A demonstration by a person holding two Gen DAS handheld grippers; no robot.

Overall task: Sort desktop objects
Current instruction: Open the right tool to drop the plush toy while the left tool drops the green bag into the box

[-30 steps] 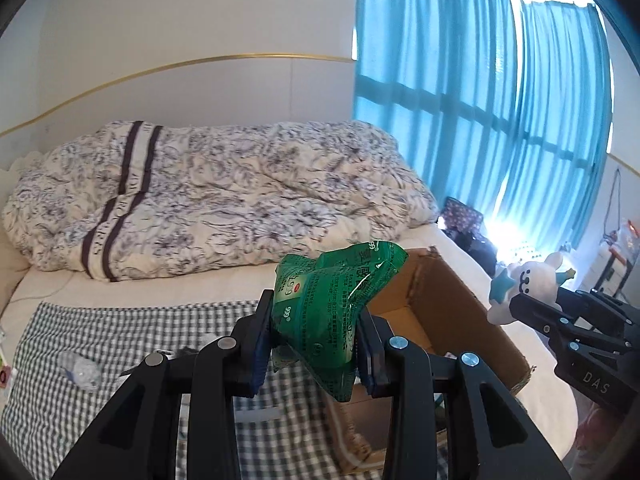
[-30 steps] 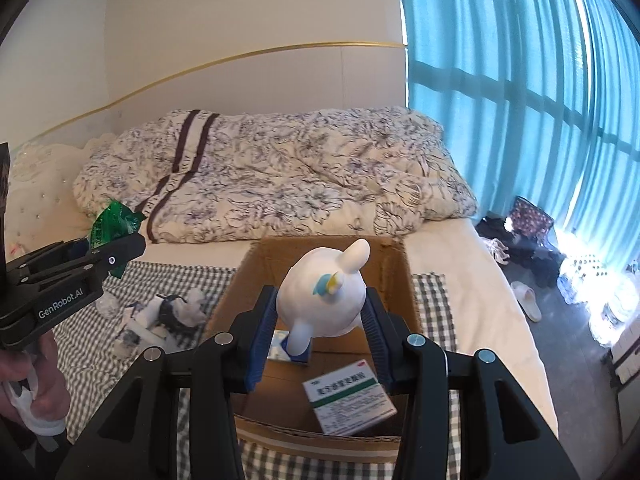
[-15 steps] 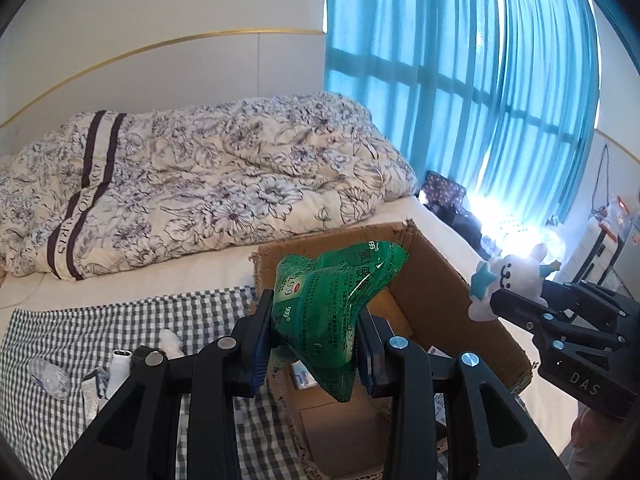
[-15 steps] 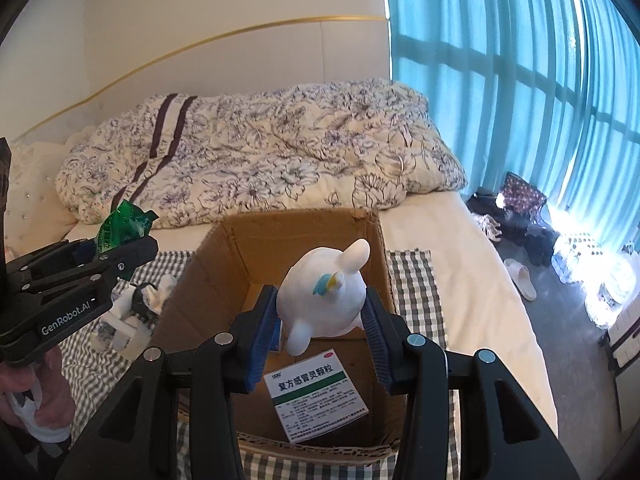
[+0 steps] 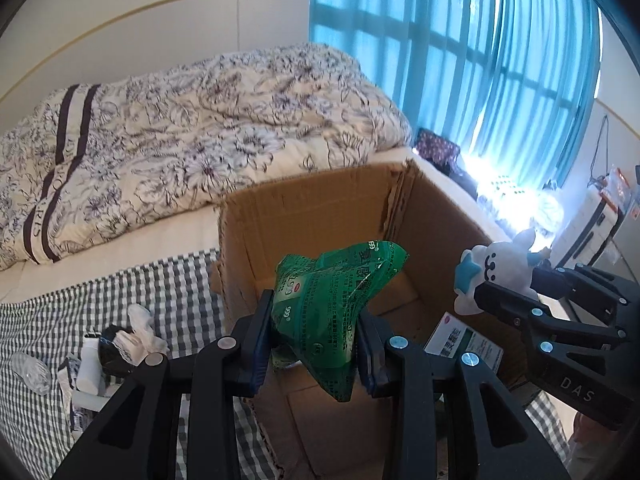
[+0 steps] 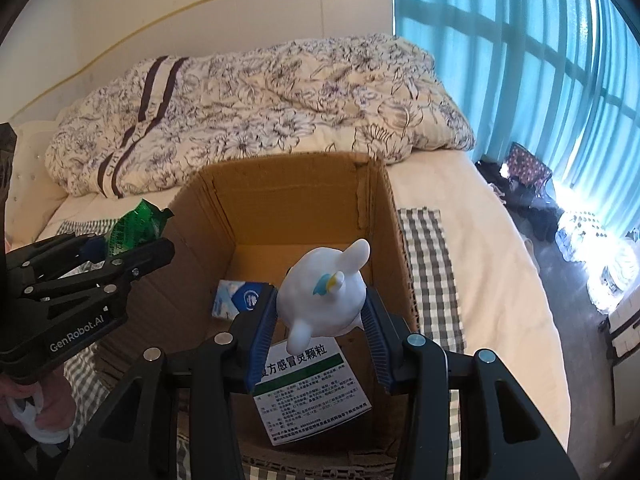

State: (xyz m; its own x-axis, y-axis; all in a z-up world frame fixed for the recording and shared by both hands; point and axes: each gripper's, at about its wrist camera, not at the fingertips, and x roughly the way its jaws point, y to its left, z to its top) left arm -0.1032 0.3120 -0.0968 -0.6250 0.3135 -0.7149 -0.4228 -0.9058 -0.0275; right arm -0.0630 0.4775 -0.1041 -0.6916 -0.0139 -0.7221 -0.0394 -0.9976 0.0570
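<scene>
An open cardboard box (image 5: 320,204) (image 6: 288,184) stands on the checked cloth on the bed. My left gripper (image 5: 314,344) (image 6: 124,252) is shut on a crumpled green sachet (image 5: 336,300) (image 6: 134,226), held over the box's left part. My right gripper (image 6: 320,336) (image 5: 492,296) is shut on a white plush toy (image 6: 326,296) (image 5: 500,268) with blue trim, held over the box's right part. Inside the box lie a white and green medicine box (image 6: 312,392) (image 5: 464,344) and a blue and white pack (image 6: 240,300).
Several small items, among them a white bottle (image 5: 90,364) and a clear plastic piece (image 5: 30,370), lie on the checked cloth (image 5: 168,292) left of the box. A floral quilt (image 5: 180,132) is heaped behind. Blue curtains (image 5: 480,72) hang at the right.
Both grippers have moved forward and lower over the box, which now looks larger and nearer. Each still holds its object; the left one swung right towards the box.
</scene>
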